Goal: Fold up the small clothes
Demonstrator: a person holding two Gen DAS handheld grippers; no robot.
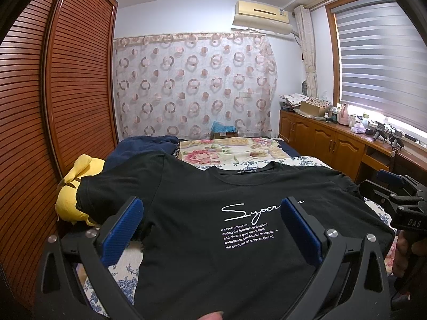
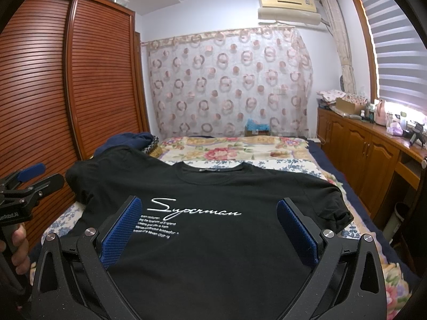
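Two claws gaping wide, empty, black T-shirt flat beneath both

A black T-shirt lay flat, filling the near bed, under the wide-open left gripper and right gripper. A yellow plush toy and dark bedding, possibly clothing, crowded the left side against the wardrobe. The floral far half looked open.
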